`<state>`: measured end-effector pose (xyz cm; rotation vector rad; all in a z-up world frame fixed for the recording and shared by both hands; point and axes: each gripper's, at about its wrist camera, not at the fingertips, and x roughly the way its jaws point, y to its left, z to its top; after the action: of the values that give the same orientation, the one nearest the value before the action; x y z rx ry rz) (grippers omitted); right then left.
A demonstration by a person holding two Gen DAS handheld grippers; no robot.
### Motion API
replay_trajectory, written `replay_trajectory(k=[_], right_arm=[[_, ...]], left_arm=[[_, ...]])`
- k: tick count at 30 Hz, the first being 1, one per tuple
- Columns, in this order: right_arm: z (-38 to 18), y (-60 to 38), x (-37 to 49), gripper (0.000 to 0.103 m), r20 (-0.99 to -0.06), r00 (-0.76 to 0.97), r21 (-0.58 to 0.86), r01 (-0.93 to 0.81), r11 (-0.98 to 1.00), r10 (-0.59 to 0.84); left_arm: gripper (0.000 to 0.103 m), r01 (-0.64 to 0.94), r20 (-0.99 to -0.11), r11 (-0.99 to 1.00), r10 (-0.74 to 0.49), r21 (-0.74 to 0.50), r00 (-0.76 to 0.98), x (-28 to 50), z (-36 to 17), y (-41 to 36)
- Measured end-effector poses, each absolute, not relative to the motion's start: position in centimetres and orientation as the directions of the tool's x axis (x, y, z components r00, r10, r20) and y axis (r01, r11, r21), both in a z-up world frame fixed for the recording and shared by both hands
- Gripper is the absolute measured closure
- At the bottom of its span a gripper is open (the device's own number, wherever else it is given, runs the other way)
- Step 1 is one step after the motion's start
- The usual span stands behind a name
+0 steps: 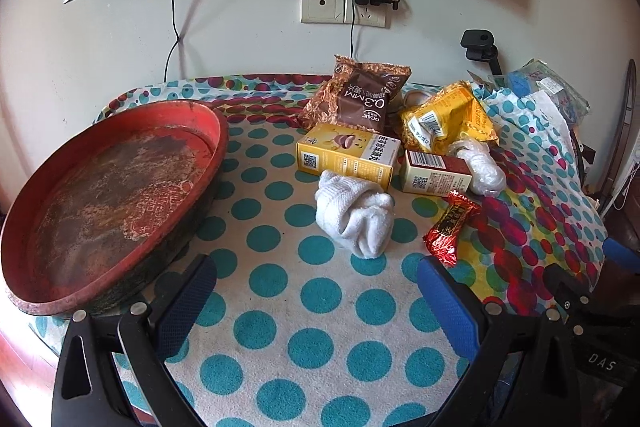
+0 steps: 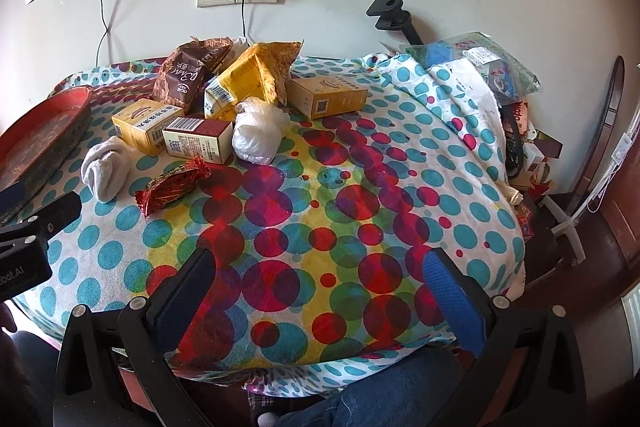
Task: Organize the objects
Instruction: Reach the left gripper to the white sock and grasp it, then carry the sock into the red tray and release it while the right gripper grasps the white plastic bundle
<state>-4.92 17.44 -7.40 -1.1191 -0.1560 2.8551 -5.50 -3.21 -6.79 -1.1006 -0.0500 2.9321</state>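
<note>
Both claws hang spread and empty above the dotted cloth point(image 1: 280, 291) on the counter, so no item is picked yet. The left claw point(image 1: 316, 291) points at the sock point(image 1: 354, 223), with the red tray point(image 1: 100, 195) just to its left, likely the bin for the clutter. The right claw point(image 2: 320, 287) faces bare cloth, well short of the pile. Snacks lie bunched near the wall: brown bag point(image 1: 356, 99), yellow bag point(image 1: 444, 119), two boxes, candy point(image 1: 448, 227), plastic wad point(image 1: 482, 167). Only the right view shows a third box point(image 2: 328, 97) behind the yellow bag, and the person's knee point(image 2: 380, 391). Only the left view shows the tray's stained, empty floor.
</note>
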Motion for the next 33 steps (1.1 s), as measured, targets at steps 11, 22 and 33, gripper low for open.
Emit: replay_trajectory(k=[11,22,33], right_arm=[[-8.9,18.1,-5.8,0.0,-0.682,-0.729,-0.086,0.007,-0.996,0.054],[-9.7,19.8,-6.3,0.0,-0.705,-0.709,0.008,0.004,-1.0,-0.008],[-9.2,19.9,-6.6,0.0,-0.678,-0.728,0.074,0.067,-0.995,-0.1]], left_arm=[[0.0,-0.017,-0.72,-1.0,0.012,0.0,-0.694,-10.5,-7.7,-1.1],[0.059,0.007,-0.754,-1.0,0.002,-0.009,-0.657,-13.0,-8.7,-0.4],[0.071,0.019,-0.719,-1.0,-0.007,-0.009,-0.695,-10.4,-7.4,-0.9]])
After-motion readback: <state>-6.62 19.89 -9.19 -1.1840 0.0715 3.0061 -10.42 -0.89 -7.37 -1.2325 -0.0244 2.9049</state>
